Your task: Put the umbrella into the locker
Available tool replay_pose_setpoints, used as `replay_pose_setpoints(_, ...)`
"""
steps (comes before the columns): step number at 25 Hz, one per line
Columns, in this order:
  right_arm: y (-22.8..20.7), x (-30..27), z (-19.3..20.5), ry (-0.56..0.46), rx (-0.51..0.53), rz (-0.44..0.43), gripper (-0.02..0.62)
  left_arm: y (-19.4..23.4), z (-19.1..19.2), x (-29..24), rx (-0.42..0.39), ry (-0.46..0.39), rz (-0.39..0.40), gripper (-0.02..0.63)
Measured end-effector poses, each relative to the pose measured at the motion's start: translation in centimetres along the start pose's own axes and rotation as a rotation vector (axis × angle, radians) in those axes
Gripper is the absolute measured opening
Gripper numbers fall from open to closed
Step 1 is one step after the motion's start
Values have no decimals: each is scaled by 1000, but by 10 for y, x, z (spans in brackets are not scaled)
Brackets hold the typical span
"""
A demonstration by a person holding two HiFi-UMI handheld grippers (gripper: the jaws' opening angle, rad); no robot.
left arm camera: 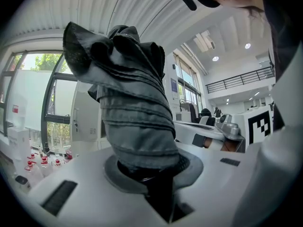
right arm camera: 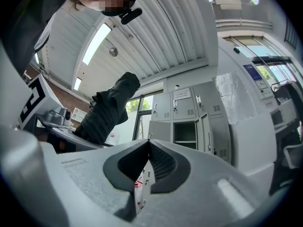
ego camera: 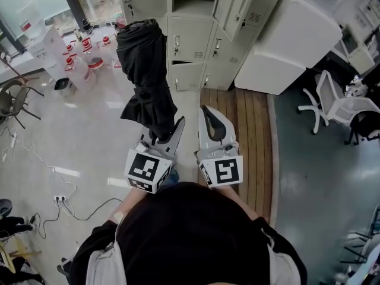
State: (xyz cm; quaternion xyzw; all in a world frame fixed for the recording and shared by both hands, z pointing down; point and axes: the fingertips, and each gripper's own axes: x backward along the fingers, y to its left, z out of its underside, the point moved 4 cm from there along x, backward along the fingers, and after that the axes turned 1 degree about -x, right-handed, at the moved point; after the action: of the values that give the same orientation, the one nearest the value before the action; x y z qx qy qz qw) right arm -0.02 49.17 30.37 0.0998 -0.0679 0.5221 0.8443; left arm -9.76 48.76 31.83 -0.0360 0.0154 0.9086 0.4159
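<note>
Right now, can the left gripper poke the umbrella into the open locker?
Probably not yet. The left gripper, clamped on the umbrella, looks short of the open locker, with floor between them. Its door stands open and nothing blocks the way.

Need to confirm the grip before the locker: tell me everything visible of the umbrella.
The umbrella is black and folded, its pleated fabric loosely bunched and cinched by a strap near the middle. It stands out of the left gripper, whose jaws clamp its lower end, with the far end toward the lockers. Nothing else touches it.
</note>
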Motion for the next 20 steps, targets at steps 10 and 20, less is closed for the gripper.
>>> replay_pose_setpoints(10,-40,-122,24,14,10,59,3,99,-9,-85,-1,7,62,84)
replay_pose_setpoints(20,-64,-204,45,6,10,123,3,171,-11,-150,-4,2,130,84)
